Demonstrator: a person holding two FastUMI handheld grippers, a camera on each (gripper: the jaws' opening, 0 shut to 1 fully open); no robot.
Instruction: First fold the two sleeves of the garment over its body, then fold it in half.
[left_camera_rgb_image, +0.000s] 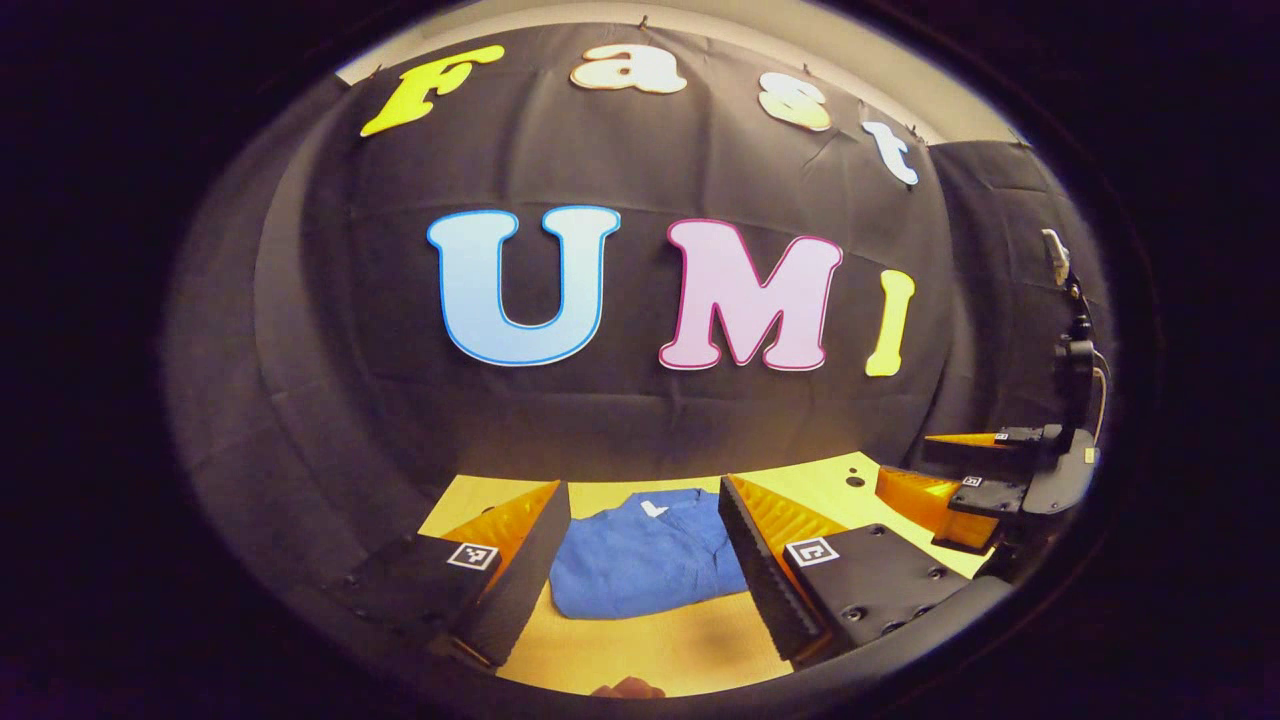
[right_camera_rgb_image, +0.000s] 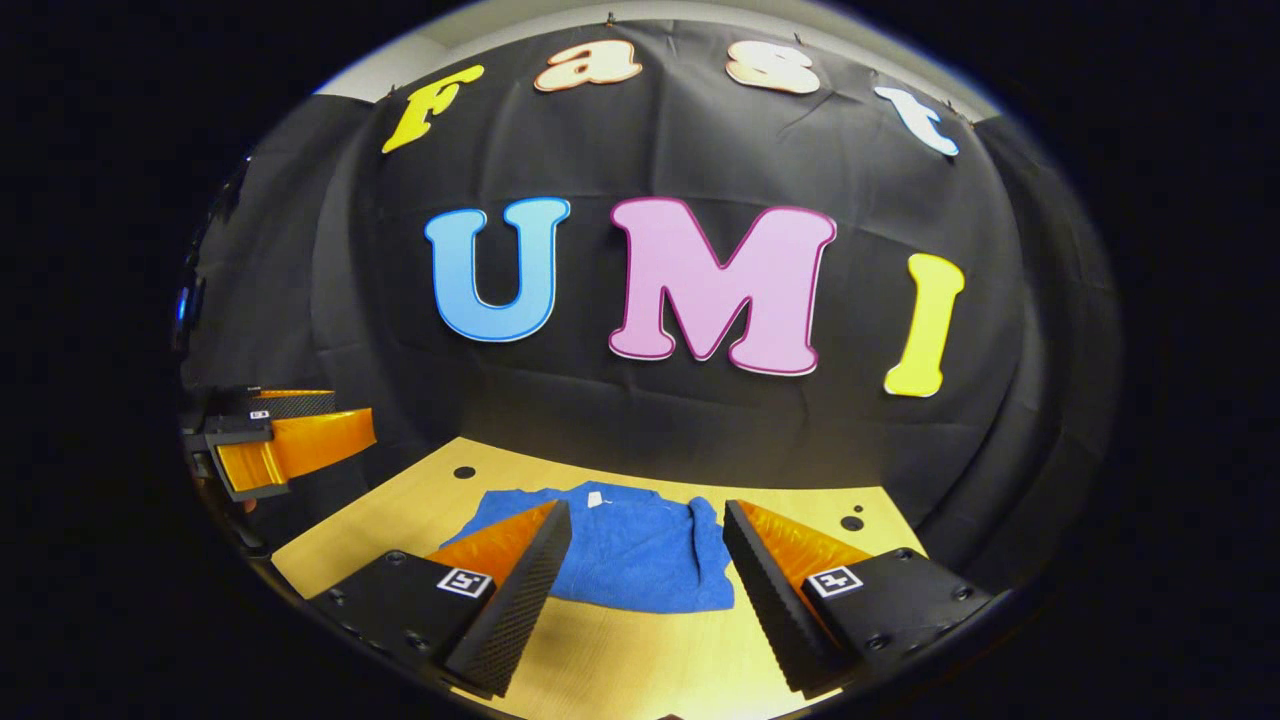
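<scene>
Here the blue garment (left_camera_rgb_image: 645, 555) lies folded into a compact shape on the yellow wooden table (left_camera_rgb_image: 700, 650), its white neck label (left_camera_rgb_image: 652, 509) facing up. The left gripper (left_camera_rgb_image: 640, 560) and the right gripper (right_camera_rgb_image: 640, 575) both hang above it with fingers spread wide, holding nothing.

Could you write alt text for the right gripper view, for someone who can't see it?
A blue garment, already folded small, lies on a yellow table in front of a black cloth wall. The right gripper hangs open above it, holding nothing, and the left gripper hovers at the far left.
</scene>
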